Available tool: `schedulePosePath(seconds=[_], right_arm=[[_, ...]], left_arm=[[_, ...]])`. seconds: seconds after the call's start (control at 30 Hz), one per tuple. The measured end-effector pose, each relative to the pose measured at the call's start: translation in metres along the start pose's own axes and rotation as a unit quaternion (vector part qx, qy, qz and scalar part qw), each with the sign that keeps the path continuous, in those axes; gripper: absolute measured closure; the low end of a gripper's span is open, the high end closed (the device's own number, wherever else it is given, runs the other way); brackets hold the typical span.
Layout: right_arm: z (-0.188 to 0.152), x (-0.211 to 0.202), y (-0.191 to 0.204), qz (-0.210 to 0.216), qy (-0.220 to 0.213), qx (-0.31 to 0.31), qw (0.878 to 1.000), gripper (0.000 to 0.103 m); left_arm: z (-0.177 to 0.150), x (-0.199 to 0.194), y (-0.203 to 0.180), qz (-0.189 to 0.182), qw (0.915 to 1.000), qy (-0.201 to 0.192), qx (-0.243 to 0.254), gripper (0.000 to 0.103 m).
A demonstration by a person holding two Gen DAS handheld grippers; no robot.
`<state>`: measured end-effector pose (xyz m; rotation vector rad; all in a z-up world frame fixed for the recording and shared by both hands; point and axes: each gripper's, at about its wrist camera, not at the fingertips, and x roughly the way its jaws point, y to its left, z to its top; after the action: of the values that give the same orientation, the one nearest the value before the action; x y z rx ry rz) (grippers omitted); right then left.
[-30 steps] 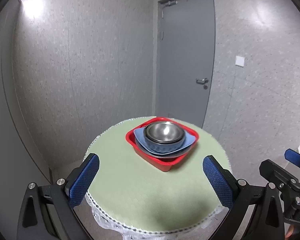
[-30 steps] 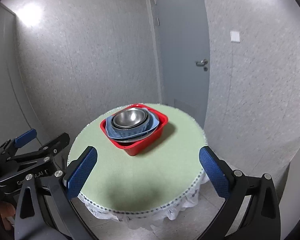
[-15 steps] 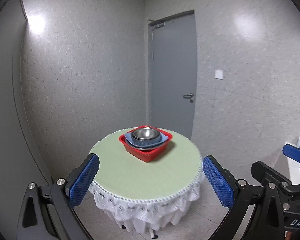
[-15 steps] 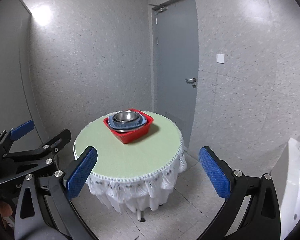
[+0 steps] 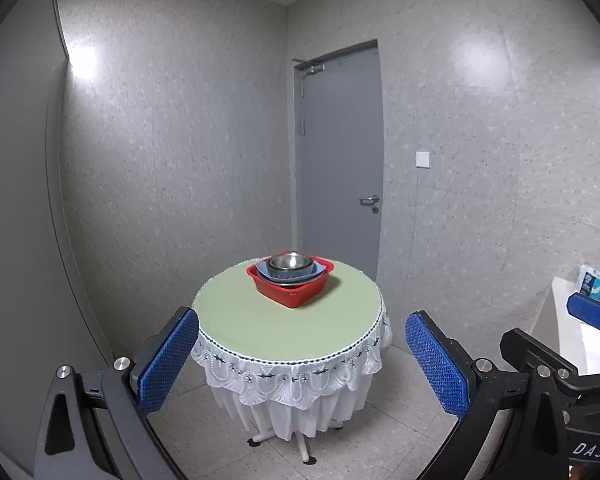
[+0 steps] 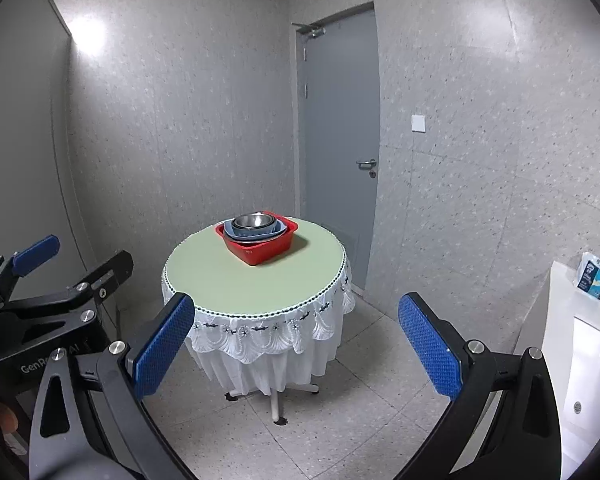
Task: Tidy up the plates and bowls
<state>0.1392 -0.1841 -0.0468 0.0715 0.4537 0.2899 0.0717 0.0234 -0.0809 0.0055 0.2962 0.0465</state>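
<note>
From the left wrist, the left gripper (image 5: pixel 302 354) gapes wide and empty, well short of the round table (image 5: pixel 288 330); a red tub (image 5: pixel 291 289) on its far side holds a blue dish and a steel bowl (image 5: pixel 290 263). From the right wrist, the right gripper (image 6: pixel 296 340) is likewise wide, empty, with the tub (image 6: pixel 258 243) far ahead.

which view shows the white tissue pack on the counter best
The right wrist view: the white and blue tissue pack stands clear on the white counter. In the left wrist view the pack sits partly behind the right gripper's blue pad.
</note>
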Motion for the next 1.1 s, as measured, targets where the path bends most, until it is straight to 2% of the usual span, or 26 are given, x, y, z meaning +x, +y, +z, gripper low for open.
schedulePosePath(seconds=[0.3,0.63,1.1], right_arm=[[-0.004,-0.043,0.013,-0.015,-0.013,0.013,1.0,0.0],[-0.006,-0.068,0.014,-0.03,-0.023,0.01,0.999,0.0],[-0.008,-0.075,-0.012,-0.027,-0.021,0.012,0.999,0.0]], left_arm=[[-0.002,-0.047,0.015,-0.014,0.9998,-0.011,0.007,0.001],[-0.004,-0.072,0.023,-0.026,0.9994,-0.022,0.006,0.001],[0.001,-0.072,0.003,-0.022,0.9995,-0.02,0.013,0.001]])
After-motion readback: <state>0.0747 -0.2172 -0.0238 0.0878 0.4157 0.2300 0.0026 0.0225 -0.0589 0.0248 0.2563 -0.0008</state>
